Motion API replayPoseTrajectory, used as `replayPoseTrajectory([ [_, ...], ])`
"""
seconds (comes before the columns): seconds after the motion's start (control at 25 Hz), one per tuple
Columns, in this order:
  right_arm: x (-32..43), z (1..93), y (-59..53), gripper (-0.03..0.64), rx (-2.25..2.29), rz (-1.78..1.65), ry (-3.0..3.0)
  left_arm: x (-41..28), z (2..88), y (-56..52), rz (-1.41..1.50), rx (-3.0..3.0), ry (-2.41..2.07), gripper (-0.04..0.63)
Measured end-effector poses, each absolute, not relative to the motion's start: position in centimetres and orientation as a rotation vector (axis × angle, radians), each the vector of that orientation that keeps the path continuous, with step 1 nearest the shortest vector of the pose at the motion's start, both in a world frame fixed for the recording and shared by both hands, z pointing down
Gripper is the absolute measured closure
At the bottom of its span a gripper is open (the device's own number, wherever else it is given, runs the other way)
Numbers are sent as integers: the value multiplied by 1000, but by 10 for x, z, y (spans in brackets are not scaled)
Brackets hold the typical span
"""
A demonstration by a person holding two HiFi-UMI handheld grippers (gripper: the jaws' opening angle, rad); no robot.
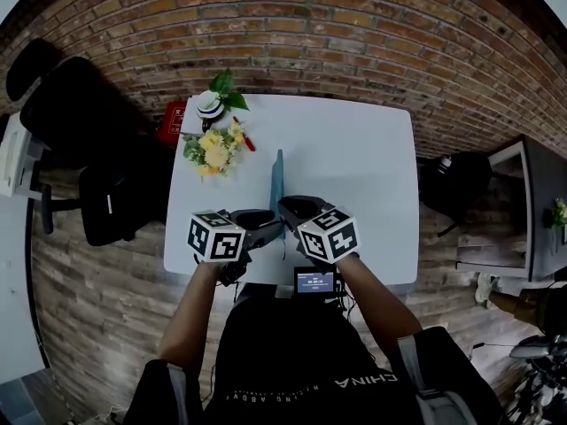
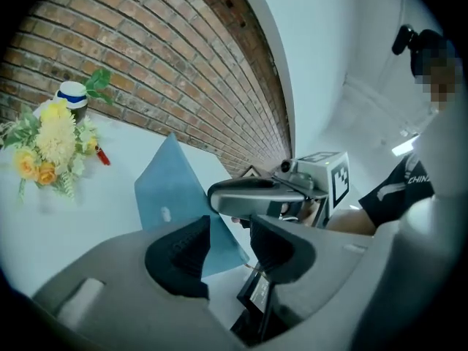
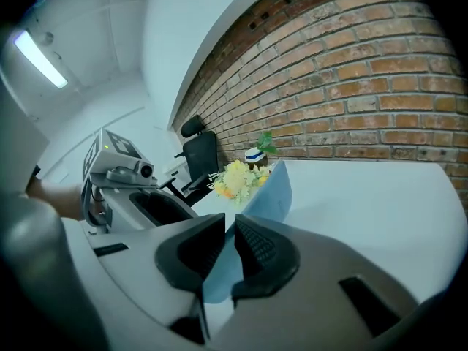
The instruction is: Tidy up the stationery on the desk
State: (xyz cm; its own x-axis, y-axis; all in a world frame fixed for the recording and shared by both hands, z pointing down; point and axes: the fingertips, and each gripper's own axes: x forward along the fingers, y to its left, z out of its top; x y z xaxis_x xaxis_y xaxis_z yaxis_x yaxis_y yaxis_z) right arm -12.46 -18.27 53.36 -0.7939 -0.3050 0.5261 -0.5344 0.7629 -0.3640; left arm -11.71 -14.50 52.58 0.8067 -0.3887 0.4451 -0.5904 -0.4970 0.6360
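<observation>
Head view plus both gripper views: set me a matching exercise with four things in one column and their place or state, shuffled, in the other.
Things
1. blue folder
2. left gripper
3. flowers
4. black chair

Places or states
A. off the table, at its left side
B. jaws apart, pressing on nothing
C. on the table near its far left corner
D. standing on edge, clamped in the right gripper

Pairs: 1-D, 2-B, 3-C, 4-A

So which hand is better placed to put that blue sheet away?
Right, probably. The right tongs are shut on the blue sheet; the left tongs stand open, pressing on nothing, so they would first have to take hold.
</observation>
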Motion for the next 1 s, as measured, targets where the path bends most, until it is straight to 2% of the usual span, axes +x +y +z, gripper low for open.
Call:
replayPoseTrajectory([
  [0.2,-127,532,-182,568,624,725,-2524,-118,526,-143,362,2126,-696,416],
  [0.32,-129,532,-182,568,616,753,-2532,-115,532,-137,413,2122,-667,382],
  [0.8,-143,530,-179,569,591,750,-2546,-113,555,-145,517,2054,-797,380],
  [1.0,-148,533,-176,574,575,758,-2544,-117,560,-142,453,1988,-765,421],
])
